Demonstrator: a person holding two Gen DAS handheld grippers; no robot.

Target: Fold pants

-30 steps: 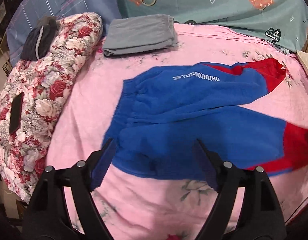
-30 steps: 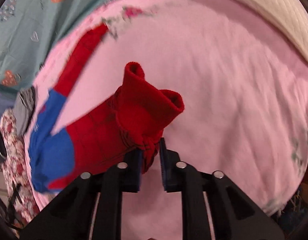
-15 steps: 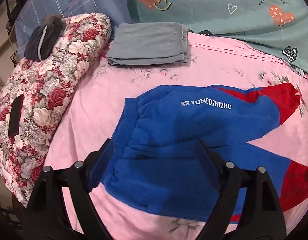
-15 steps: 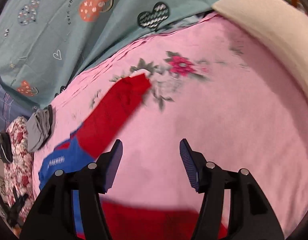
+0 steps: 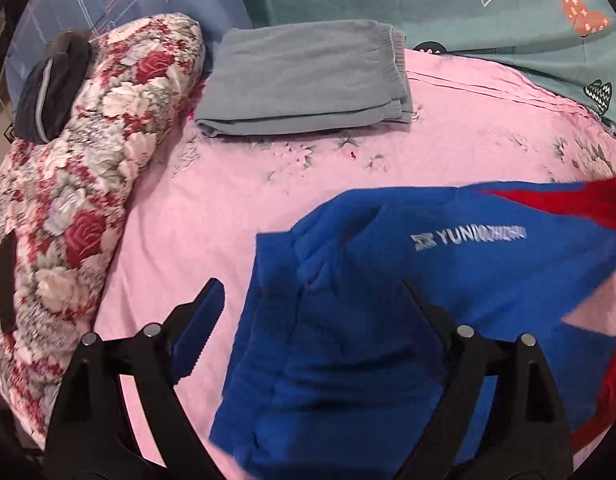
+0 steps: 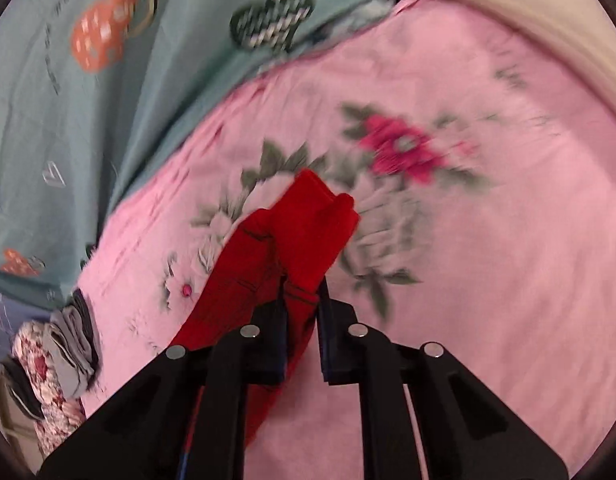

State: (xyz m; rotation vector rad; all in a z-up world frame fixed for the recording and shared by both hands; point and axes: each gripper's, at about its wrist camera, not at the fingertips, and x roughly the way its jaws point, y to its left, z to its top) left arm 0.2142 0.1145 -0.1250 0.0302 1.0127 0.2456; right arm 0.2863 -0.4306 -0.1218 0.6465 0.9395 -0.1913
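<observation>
- A rose-print quilt (image 5: pixel 67 200) lies rolled along the left edge of the pink sheet (image 5: pixel 211 208), with a dark pouch (image 5: pixel 51 84) on top of it.
- Folded grey pants (image 5: pixel 308 80) rest at the far side of the sheet, well apart from the work.
- The pants (image 5: pixel 388 300), blue at the waist and red down the legs, lie spread on the sheet; the waist end sits under the left gripper (image 5: pixel 312 320).
- The left gripper's fingers are spread wide and opening further. The waistband edge lies between them, but the pads do not press on it.
- If this gripper closes where it is, it may catch only the top layer, or bunch the waist so the fold comes out crooked.
- In the right wrist view, the right gripper (image 6: pixel 301 312) is closing, and red cuff fabric (image 6: pixel 303 232) stands gathered between its fingers, the pads pinching it.
- That pinch looks narrow and bunched, so the cuff could slip out when pulled, or the second leg could be left behind.
- The picture is blurred, so I cannot tell whether both cuffs are in the pinch.
- Pulling before the left gripper holds the waist would likely drag the whole garment across the sheet.
</observation>
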